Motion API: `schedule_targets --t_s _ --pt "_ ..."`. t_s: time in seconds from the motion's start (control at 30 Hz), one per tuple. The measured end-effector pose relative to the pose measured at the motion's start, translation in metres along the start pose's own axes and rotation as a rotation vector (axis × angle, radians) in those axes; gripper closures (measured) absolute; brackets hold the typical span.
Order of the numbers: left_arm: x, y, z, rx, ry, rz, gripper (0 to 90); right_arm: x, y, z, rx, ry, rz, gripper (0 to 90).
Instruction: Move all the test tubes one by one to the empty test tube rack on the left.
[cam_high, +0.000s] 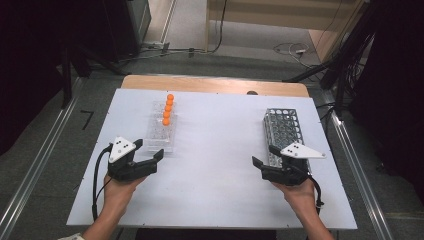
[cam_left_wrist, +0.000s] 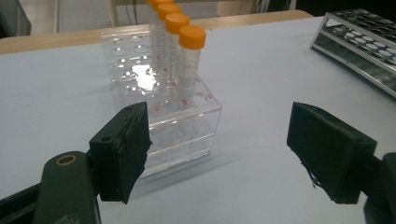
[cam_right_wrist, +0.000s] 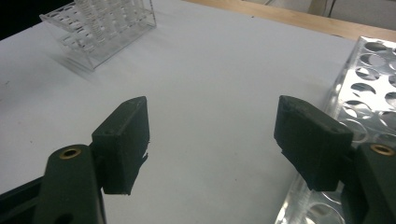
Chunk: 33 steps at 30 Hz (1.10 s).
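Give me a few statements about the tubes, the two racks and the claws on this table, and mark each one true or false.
1. The orange-capped tubes stand upright in the clear plastic rack. True.
2. The left claw grips one of the tubes. False: its jaws stand open with nothing between them, short of the rack.
3. The metal rack holds several tubes. False: the holes that can be seen are empty.
4. The right claw is open and holds nothing. True.
5. The two racks touch each other. False: they stand far apart, the clear one on the left of the white table, the metal one on the right.
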<state>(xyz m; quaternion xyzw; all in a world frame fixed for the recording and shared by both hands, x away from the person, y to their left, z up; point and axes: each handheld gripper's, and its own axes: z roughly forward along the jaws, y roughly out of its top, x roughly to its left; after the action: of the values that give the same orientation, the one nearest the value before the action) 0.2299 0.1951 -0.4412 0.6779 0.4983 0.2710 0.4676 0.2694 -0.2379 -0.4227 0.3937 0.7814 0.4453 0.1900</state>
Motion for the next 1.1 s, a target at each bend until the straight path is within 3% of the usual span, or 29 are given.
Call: schedule_targets --t_s 0.13,0.4,1.1 --pt "0.007 -0.006 -0.011 -0.026 0.05 0.011 22.3 -0.008 -0.007 -0.01 -0.006 -0.028 0.01 24.8" --pt "0.016 -0.015 -0.018 -0.018 0.073 -0.014 21.9 -0.019 -0.018 -0.027 -0.015 -0.06 0.043 24.9" --pt "0.027 -0.027 -0.032 -0.011 0.117 -0.031 21.9 -0.039 -0.038 -0.051 -0.015 -0.136 0.084 24.8"
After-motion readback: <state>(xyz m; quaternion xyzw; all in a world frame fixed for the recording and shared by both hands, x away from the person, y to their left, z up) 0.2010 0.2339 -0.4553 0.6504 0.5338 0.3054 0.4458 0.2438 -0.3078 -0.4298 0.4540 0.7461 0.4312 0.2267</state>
